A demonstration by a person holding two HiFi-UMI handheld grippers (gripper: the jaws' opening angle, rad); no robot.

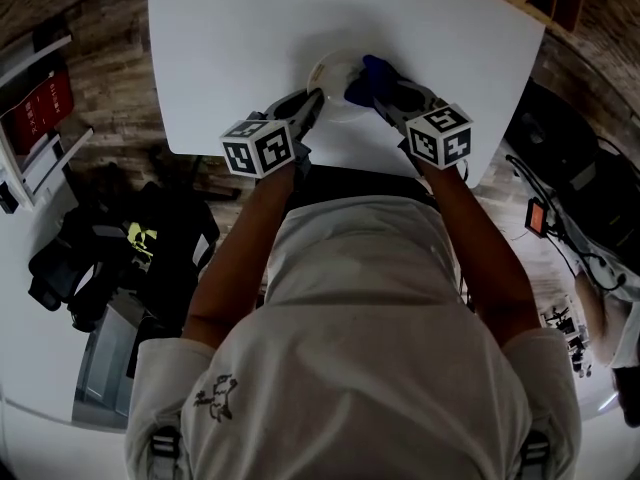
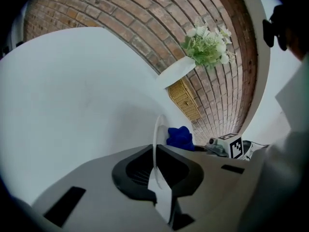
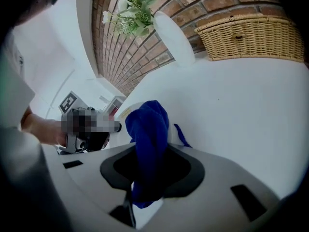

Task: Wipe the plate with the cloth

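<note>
A white plate (image 1: 335,80) lies on the white table (image 1: 220,48) near its front edge. My left gripper (image 1: 307,108) is shut on the plate's left rim; in the left gripper view the rim (image 2: 157,144) runs edge-on between the jaws. My right gripper (image 1: 385,96) is shut on a blue cloth (image 1: 368,78) that rests over the plate's right side. In the right gripper view the cloth (image 3: 148,144) bulges up out of the jaws, with the plate (image 3: 126,111) behind it. The cloth (image 2: 180,137) also shows beyond the plate in the left gripper view.
A wicker basket (image 3: 251,35) and a white vase of flowers (image 3: 137,8) stand at the table's far edge against a brick wall. A black bag (image 1: 120,243) and shelving (image 1: 35,118) sit on the floor to the left, cables and gear (image 1: 565,208) to the right.
</note>
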